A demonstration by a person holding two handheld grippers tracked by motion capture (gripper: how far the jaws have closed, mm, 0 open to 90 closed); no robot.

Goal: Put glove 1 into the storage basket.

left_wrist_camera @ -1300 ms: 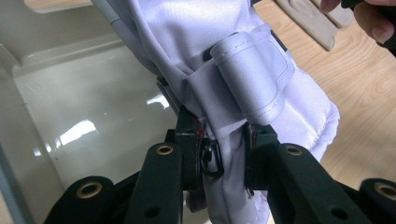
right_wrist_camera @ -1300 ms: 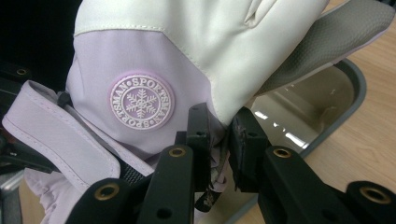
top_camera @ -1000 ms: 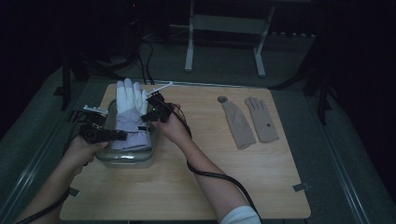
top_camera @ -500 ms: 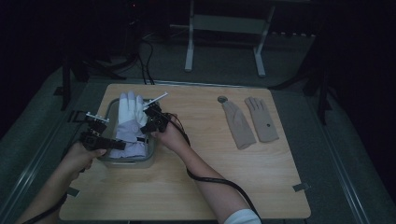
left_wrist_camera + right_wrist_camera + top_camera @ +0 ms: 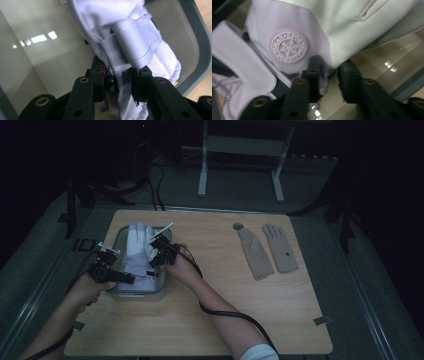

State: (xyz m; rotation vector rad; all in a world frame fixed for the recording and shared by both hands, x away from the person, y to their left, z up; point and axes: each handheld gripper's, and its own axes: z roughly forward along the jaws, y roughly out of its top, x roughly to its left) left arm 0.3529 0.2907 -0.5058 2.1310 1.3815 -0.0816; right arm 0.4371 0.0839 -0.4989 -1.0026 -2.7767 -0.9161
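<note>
A white and lilac glove (image 5: 137, 252) lies in a grey-rimmed tray (image 5: 161, 290) at the table's left, its fingers pointing away from me. My left gripper (image 5: 111, 272) holds its cuff end; in the left gripper view the gripper (image 5: 120, 85) is shut on the lilac cuff fabric (image 5: 135, 47) by the strap. My right gripper (image 5: 157, 254) is at the glove's right edge. In the right gripper view that gripper (image 5: 329, 75) pinches the glove's edge below a round logo patch (image 5: 289, 46), over the tray's shiny bottom (image 5: 384, 65).
Two beige gloves (image 5: 255, 254) (image 5: 280, 247) lie flat side by side at the table's right, with a small round grey object (image 5: 238, 226) just beyond them. A black cable (image 5: 235, 312) trails along my right forearm. Bare wooden tabletop (image 5: 210, 270) spans the middle.
The glove has come down from a raised, upright hold into the tray. Both grippers dropped with it and moved slightly toward me.
</note>
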